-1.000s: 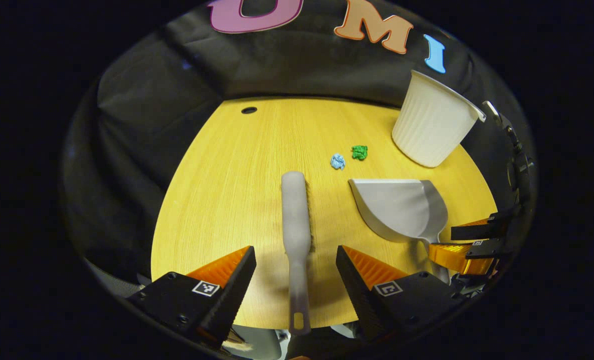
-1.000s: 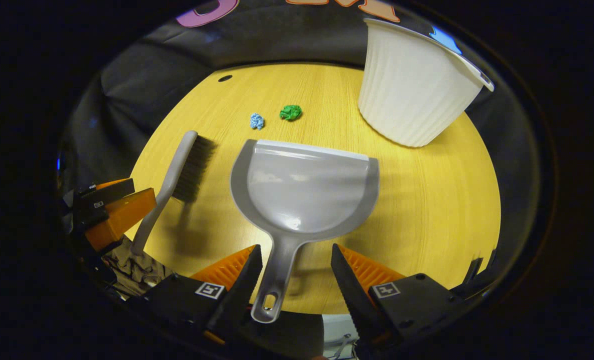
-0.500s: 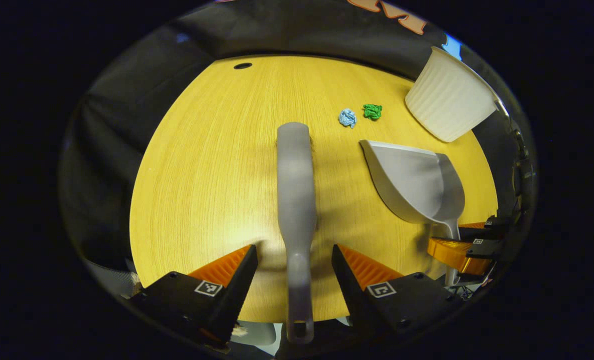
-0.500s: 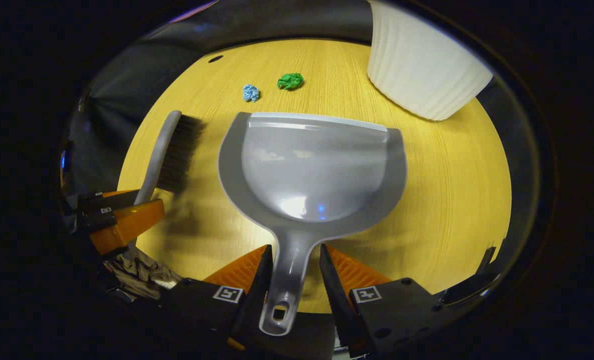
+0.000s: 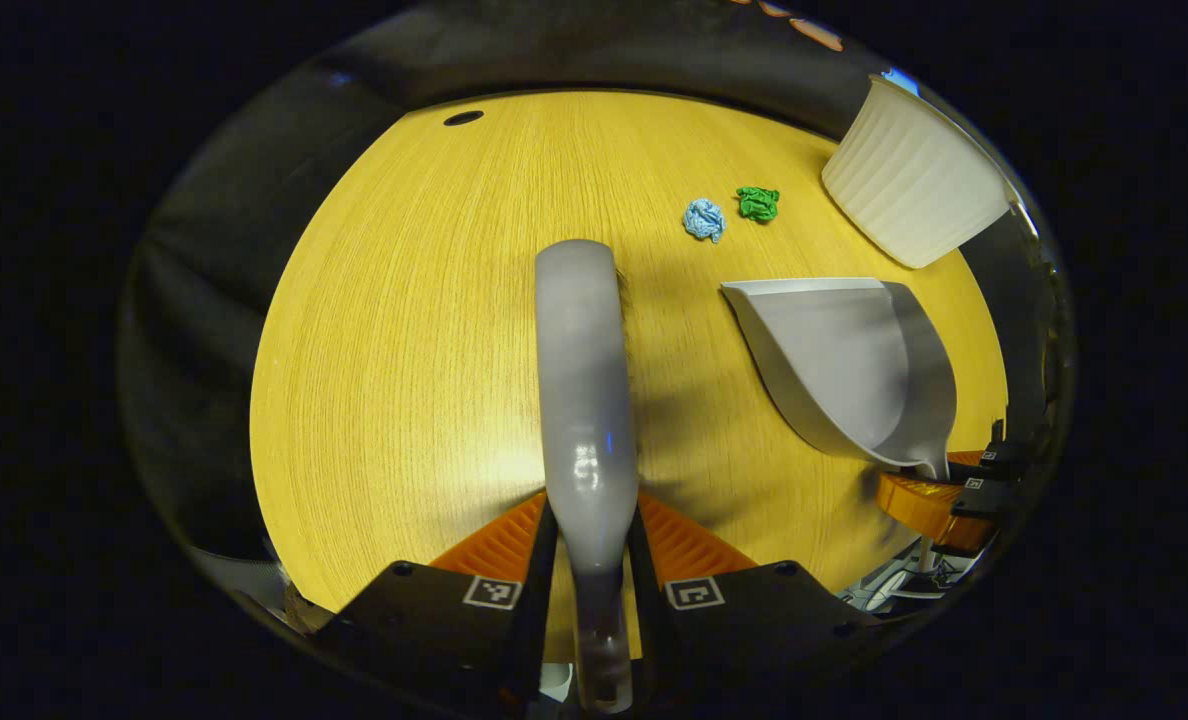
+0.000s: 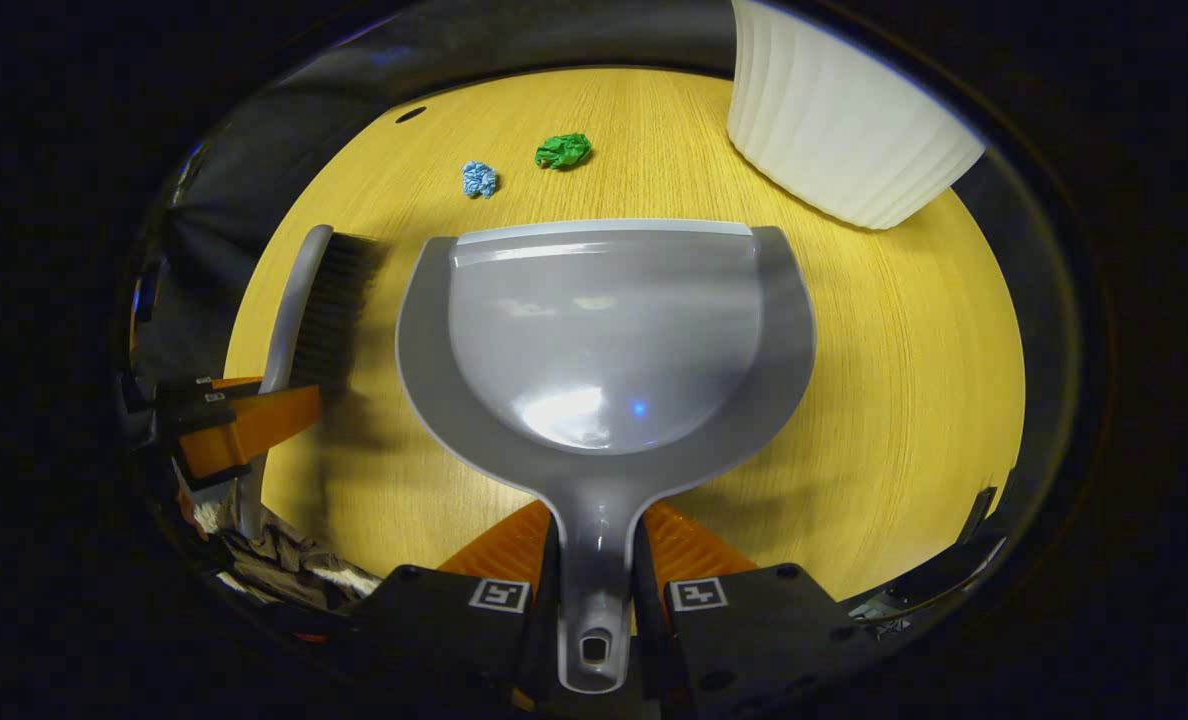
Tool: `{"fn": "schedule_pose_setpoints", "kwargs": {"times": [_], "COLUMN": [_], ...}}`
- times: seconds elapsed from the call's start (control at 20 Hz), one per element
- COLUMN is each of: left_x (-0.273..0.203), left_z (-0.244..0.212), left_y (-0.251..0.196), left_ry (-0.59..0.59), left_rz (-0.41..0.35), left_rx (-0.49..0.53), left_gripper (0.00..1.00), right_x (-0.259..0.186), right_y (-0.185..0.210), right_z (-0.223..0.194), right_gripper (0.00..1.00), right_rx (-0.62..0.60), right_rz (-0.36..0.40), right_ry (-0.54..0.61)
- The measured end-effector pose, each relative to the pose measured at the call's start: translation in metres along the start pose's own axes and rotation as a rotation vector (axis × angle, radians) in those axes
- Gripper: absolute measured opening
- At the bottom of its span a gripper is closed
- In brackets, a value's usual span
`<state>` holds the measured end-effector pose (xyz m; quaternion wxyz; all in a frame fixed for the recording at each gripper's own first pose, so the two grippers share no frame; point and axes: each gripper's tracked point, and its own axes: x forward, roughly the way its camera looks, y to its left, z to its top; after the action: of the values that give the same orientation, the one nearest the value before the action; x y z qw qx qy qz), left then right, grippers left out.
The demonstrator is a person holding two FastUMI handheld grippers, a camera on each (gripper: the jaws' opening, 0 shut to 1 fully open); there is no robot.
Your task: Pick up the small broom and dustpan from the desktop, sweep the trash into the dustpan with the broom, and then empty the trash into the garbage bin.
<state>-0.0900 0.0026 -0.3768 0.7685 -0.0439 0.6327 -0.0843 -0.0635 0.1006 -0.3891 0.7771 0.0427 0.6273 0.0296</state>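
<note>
Both grippers have clamped down since a second ago: left gripper point(image 5: 590, 560) now pinches the broom point(image 5: 584, 370) handle, right gripper point(image 6: 594, 580) pinches the dustpan point(image 6: 604, 340) handle. Both tools sit on the desk point(image 5: 404, 330), paper scraps point(image 5: 704, 218) beyond, near the bin point(image 5: 909, 190). Thin handles could twist in the grip while sweeping. Bristles mostly hidden; bin's top is cut off.
</note>
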Motion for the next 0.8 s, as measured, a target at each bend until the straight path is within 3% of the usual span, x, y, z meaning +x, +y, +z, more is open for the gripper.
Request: {"fn": "schedule_pose_setpoints", "kwargs": {"times": [0.15, 0.2, 0.3, 0.35, 0.8], "left_x": [-0.001, -0.001, -0.002, -0.003, -0.014], "left_z": [0.004, 0.006, 0.011, 0.013, 0.055], "left_y": [0.002, 0.003, 0.005, 0.006, 0.023], "left_ry": [0.001, 0.001, -0.011, -0.020, -0.122], "left_rz": [-0.004, -0.004, -0.005, -0.008, -0.049], "left_rx": [0.031, 0.045, 0.076, 0.091, 0.241], "left_gripper": [0.29, 0.25, 0.21, 0.20, 0.16], "right_x": [0.001, 0.001, 0.002, 0.001, -0.012], "right_y": [0.000, 0.000, 0.000, 0.001, -0.009], "right_z": [-0.001, -0.001, 0.000, 0.000, 0.000], "right_gripper": [0.33, 0.26, 0.29, 0.26, 0.26], "right_rx": [-0.003, -0.001, 0.008, 0.012, 0.048], "right_rz": [-0.012, -0.014, -0.020, -0.022, -0.054], "right_ry": [-0.011, -0.012, -0.019, -0.021, -0.062]}}
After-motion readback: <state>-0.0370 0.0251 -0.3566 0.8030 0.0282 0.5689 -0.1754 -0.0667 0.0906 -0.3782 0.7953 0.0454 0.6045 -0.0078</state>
